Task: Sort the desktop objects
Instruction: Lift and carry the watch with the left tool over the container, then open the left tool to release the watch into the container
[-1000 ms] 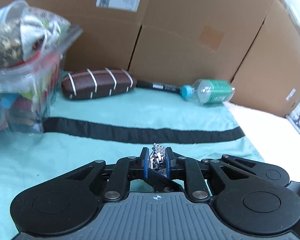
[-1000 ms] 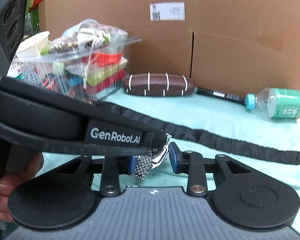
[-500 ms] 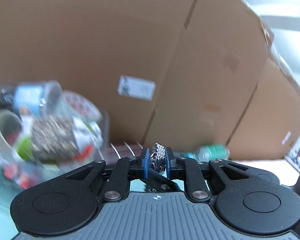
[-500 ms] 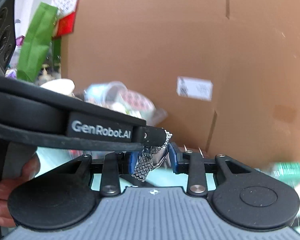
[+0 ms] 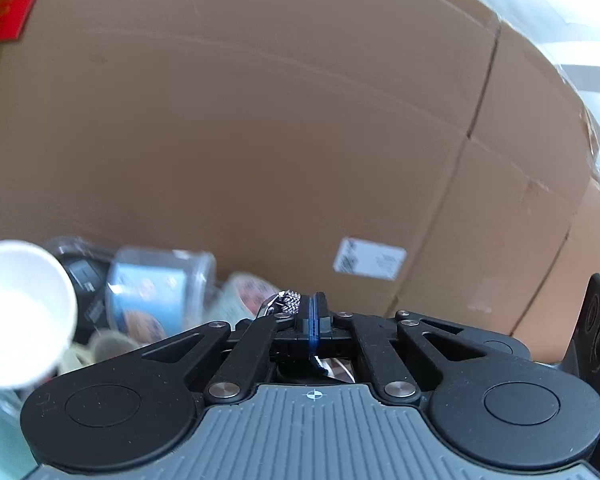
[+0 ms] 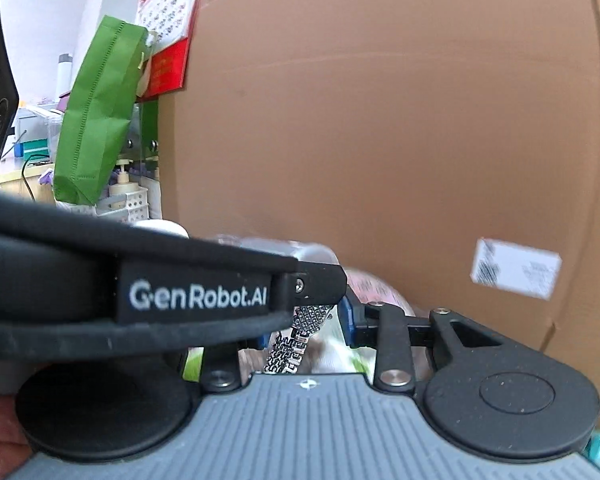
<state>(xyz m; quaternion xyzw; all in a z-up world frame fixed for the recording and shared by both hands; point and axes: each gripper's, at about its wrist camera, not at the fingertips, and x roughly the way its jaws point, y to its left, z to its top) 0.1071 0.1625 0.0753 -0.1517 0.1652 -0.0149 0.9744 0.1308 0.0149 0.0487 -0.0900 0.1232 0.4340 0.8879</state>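
A silver metal watch band (image 5: 286, 303) shows at the tips of my left gripper (image 5: 314, 312), whose blue pads stand pressed together with the band beside them. In the right wrist view the same band (image 6: 300, 338) hangs down from the tip of the left gripper (image 6: 320, 280), between the spread fingers of my right gripper (image 6: 304, 328), which is open and holds nothing. Both grippers are lifted high, over a clear bin of sorted items (image 5: 160, 292) below and to the left.
A white paper cup (image 5: 20, 312), tape rolls and snack packs fill the bin. Large cardboard boxes (image 5: 260, 140) stand close behind. A green bag (image 6: 96, 112) hangs at the far left of the right wrist view.
Both grippers have risen from the teal cloth and swung left towards the bin. The left pads have closed fully and the band now sits to their left side.
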